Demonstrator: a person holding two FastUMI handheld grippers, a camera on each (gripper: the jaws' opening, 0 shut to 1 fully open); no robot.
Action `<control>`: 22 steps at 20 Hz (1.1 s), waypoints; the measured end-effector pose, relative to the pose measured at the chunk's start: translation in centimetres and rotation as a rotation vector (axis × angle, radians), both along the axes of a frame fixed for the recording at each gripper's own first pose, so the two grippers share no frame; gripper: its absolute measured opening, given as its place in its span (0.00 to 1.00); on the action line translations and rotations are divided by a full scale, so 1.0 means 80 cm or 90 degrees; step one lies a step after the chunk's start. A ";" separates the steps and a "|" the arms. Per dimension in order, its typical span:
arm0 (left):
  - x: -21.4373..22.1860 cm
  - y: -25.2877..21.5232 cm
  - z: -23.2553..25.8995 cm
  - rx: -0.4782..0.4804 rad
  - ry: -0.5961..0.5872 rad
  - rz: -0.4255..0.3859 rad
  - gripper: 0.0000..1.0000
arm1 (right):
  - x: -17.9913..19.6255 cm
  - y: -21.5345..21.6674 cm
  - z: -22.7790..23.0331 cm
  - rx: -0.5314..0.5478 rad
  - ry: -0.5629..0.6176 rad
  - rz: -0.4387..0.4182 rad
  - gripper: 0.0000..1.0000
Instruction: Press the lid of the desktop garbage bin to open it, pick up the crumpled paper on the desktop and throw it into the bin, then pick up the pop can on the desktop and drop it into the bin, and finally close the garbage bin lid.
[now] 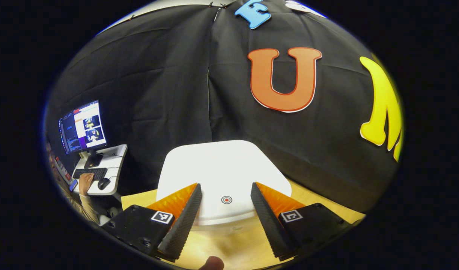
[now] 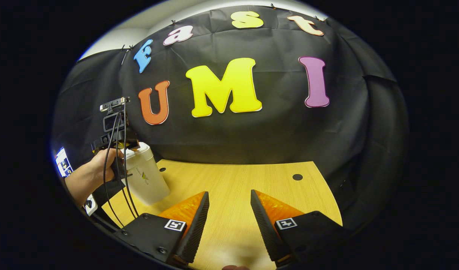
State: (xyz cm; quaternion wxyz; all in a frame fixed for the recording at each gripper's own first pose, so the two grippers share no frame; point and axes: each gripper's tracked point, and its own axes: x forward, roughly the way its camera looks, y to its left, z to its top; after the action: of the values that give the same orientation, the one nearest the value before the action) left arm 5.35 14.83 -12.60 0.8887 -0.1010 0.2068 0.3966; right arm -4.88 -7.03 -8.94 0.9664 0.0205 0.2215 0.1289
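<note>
Bin with lid shut sits before parted left tongs; right tongs gape empty.

No legible txt — bin logo too blurred.

White bin lid w/ red target mark, cream bin body, light woodgrain desktop, black keyboard

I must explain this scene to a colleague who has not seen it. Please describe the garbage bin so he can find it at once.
Start at the wooden table in front of the black cloth wall. At its left end stands the garbage bin, a white tub with a smooth shut lid. The left tool hangs open above that lid, which bears a small red ring mark.
</note>
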 end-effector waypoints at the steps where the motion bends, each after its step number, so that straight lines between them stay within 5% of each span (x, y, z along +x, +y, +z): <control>1: 0.001 0.001 -0.003 -0.002 -0.008 -0.003 0.89 | -0.001 0.001 -0.003 0.002 0.002 0.001 0.72; 7: 0.003 -0.013 -0.003 0.039 -0.020 -0.035 0.86 | -0.005 0.007 -0.023 0.016 0.028 0.002 0.72; 12: 0.003 -0.007 0.009 0.048 -0.054 -0.060 0.85 | 0.011 0.008 -0.004 0.000 -0.019 0.003 0.75; 15: 0.010 -0.010 0.019 0.022 -0.099 -0.119 0.84 | 0.023 0.012 0.011 0.003 -0.051 -0.014 0.72; 22: 0.014 -0.053 0.116 0.090 -0.187 -0.265 0.87 | 0.030 0.032 0.054 -0.023 -0.132 -0.036 0.72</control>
State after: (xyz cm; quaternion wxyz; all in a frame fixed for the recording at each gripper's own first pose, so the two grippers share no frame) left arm 6.46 10.62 -3.35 0.9764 -0.0501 0.0637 0.2002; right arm -2.48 -4.50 -4.63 0.9876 -0.0045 0.1217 0.0991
